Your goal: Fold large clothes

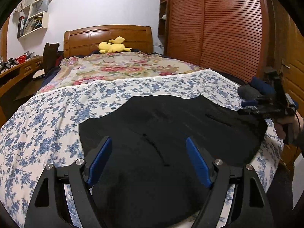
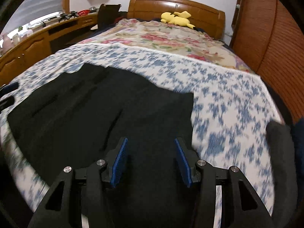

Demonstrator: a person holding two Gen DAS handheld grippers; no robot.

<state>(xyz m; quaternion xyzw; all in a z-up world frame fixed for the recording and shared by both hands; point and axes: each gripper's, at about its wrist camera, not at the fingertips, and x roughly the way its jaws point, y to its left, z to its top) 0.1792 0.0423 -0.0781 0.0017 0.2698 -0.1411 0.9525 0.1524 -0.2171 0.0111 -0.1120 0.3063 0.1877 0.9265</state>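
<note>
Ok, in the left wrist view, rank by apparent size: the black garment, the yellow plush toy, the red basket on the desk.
1. black garment, largest by far, though it lies nearest the camera.
2. yellow plush toy by the headboard.
3. red basket, smallest. Both are far off, so true sizes stay unsure.

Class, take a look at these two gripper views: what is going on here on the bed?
A person holds a two-finger gripper in each hand over a black garment spread flat on a blue-flowered sheet on the bed. The left gripper and the right gripper both hover with jaws open and nothing between the pads. Neither grips the cloth yet. A yellow plush toy lies by the headboard.
</note>
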